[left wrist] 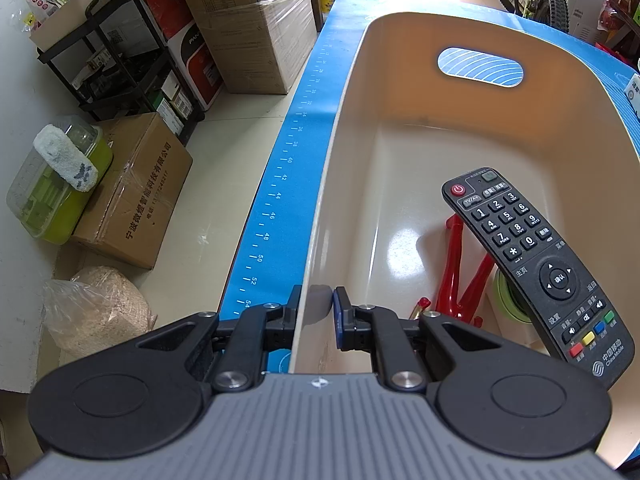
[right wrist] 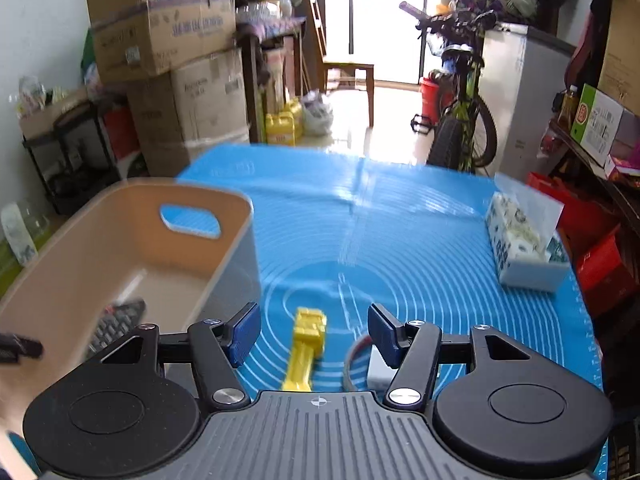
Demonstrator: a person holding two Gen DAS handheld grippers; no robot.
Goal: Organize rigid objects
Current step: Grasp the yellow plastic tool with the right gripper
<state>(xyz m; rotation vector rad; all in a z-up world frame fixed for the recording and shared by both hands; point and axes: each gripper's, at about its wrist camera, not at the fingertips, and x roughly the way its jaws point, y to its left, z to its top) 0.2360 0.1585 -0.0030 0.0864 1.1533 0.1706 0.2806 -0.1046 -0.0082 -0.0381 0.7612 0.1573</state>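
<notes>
A beige plastic basket [left wrist: 344, 92] stands on the blue mat. My left gripper [left wrist: 316, 312] straddles its left wall near the front corner, one finger outside and one inside, shut on the wall. Inside lie a black remote control [left wrist: 536, 264], a red clamp-like tool [left wrist: 460, 276] and a green tape roll [left wrist: 504, 296]. In the right wrist view the basket [right wrist: 236, 240] is at the left. My right gripper [right wrist: 314, 332] is open above a yellow plastic tool [right wrist: 306, 344] lying on the mat. A white block with a red band [right wrist: 376, 368] lies beside the right finger.
A tissue box [right wrist: 524, 248] stands on the blue mat [right wrist: 400, 240] at the right. Cardboard boxes [left wrist: 248, 28], a black rack [left wrist: 116, 52] and a green container [left wrist: 60, 188] stand on the floor left of the table. A bicycle [right wrist: 460, 120] stands behind the table.
</notes>
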